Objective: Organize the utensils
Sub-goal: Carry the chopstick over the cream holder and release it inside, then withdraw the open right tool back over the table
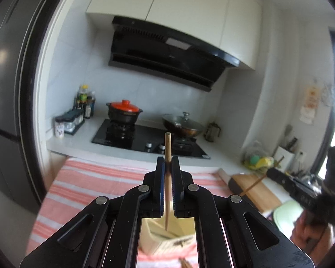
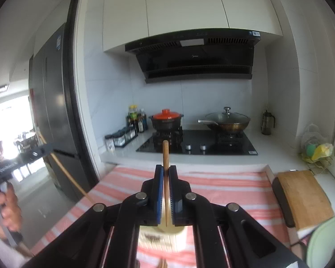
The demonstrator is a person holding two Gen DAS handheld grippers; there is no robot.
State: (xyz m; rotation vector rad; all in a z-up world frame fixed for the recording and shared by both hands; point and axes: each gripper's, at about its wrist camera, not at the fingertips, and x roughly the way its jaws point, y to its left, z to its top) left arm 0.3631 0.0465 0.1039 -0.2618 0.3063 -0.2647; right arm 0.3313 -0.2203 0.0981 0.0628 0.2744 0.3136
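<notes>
My left gripper [image 1: 167, 159] is shut on a wooden chopstick [image 1: 168, 147] that stands upright, its lower tip over a beige utensil holder [image 1: 167, 234] below the jaws. My right gripper [image 2: 166, 168] is shut on another wooden chopstick [image 2: 165, 156], also upright above the same beige holder [image 2: 160, 234]. The right gripper with its chopstick also shows at the right of the left wrist view [image 1: 301, 192]; the left one shows at the left of the right wrist view [image 2: 22, 156]. More chopstick ends [image 1: 184, 263] lie on the cloth below.
A pink-and-white striped cloth [image 2: 223, 185] covers the counter. A wooden cutting board [image 2: 306, 196] and a pale green board [image 2: 323, 241] lie at the right. Behind are the stove [image 2: 196, 145] with a red-lidded pot [image 2: 166, 120] and a wok [image 2: 227, 121], and spice jars [image 2: 122, 137].
</notes>
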